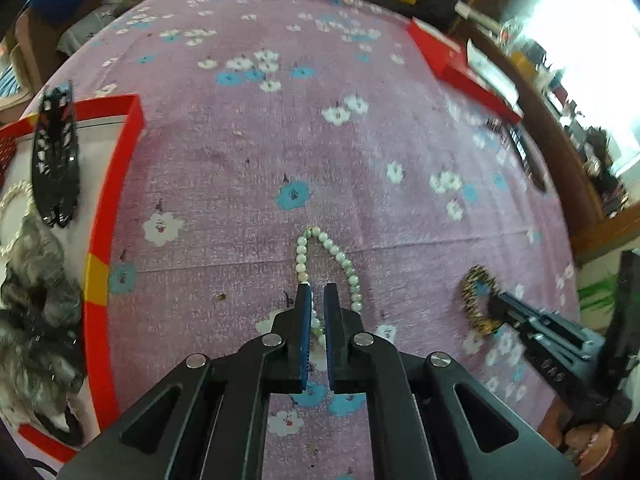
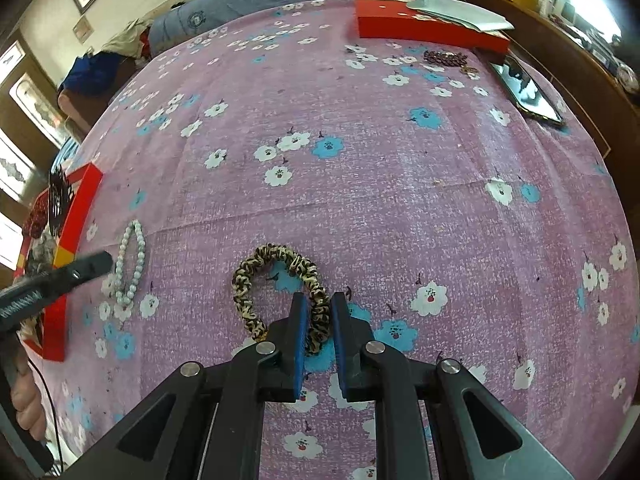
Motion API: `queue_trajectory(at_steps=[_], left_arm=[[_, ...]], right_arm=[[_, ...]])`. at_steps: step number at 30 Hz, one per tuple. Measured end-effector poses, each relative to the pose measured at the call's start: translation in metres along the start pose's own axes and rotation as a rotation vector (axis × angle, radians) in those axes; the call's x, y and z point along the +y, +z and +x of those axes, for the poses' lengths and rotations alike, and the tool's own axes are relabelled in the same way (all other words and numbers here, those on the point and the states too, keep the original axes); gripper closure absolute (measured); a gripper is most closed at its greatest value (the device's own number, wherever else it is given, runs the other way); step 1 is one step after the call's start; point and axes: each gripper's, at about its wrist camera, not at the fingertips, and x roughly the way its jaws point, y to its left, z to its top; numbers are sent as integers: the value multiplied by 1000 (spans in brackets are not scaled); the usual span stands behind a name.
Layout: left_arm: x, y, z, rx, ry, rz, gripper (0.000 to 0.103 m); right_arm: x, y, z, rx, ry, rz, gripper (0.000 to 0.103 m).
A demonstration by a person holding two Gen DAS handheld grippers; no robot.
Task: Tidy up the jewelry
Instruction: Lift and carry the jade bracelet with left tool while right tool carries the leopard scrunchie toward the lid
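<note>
A pale green bead bracelet [image 1: 329, 246] lies on the purple flowered cloth; my left gripper [image 1: 318, 294] is shut on its near strand. The bracelet also shows at the left of the right wrist view [image 2: 130, 264]. A leopard-print scrunchie [image 2: 256, 276] lies on the cloth; my right gripper [image 2: 320, 300] is shut on its right side. It also shows in the left wrist view [image 1: 474, 298]. A red-rimmed tray [image 1: 116, 208] at the left holds a black hair comb [image 1: 54, 160], a grey fluffy scrunchie [image 1: 36, 300] and a pearl piece [image 1: 16, 196].
A red box [image 2: 420, 26] with papers on it sits at the far side of the table. A dark beaded bracelet [image 2: 444, 57] and a phone [image 2: 528, 94] lie near it. The table's right edge borders a wooden cabinet [image 2: 580, 64].
</note>
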Motion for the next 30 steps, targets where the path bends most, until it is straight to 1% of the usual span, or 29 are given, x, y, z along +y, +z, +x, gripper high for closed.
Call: queue_trajectory(at_steps=[3,4,8,10,12,14,15,16,17,18,19,20,21,23,26,30], left_arm=[[-2,0,9,8,10,30,98],[-3,0,9,-5,14,39,98],[-6,0,9,-10,20,63,97],[-6,-1,9,-12,14,63,94],[-9,-1,9,-14,-7,70,82],[-15,-3,9,-21,-10,94,75],[-17,-4,9,-25,4,113,75],[-19,-6,9,-27,17,125,78],[-18,-6,9,-29,31,124,95],[-14,-6,9,-21,42,117,99],[-7,-5,7,-12,11,94,99],[-2,-5,6,-9,4,74,99],[4,-6,3,-14,25,59,99],[10,-6,-2,-24,43,53,99],[17,-7,-13,-38,41,42,99],[13,-10,-25,-57,50,65,98]], right_arm=[[1,0,0,-3,-10,13,90],[2,0,0,-4,-14,12,90],[5,-1,0,-14,-36,7,90],[8,-2,0,-19,-53,4,90],[10,-3,0,-22,-67,-2,90],[13,-2,0,-22,-82,-14,90],[13,-2,0,-21,-88,-21,90],[14,-2,1,-19,-92,-28,90],[15,-2,1,-18,-96,-35,90],[15,-2,0,-18,-97,-37,91],[14,-3,0,-20,-99,-38,91],[14,-3,0,-21,-101,-39,92],[14,-3,0,-22,-102,-40,92],[14,-3,0,-21,-101,-36,94],[10,-3,-2,-17,-71,4,95],[12,-7,-6,-20,-47,23,96]])
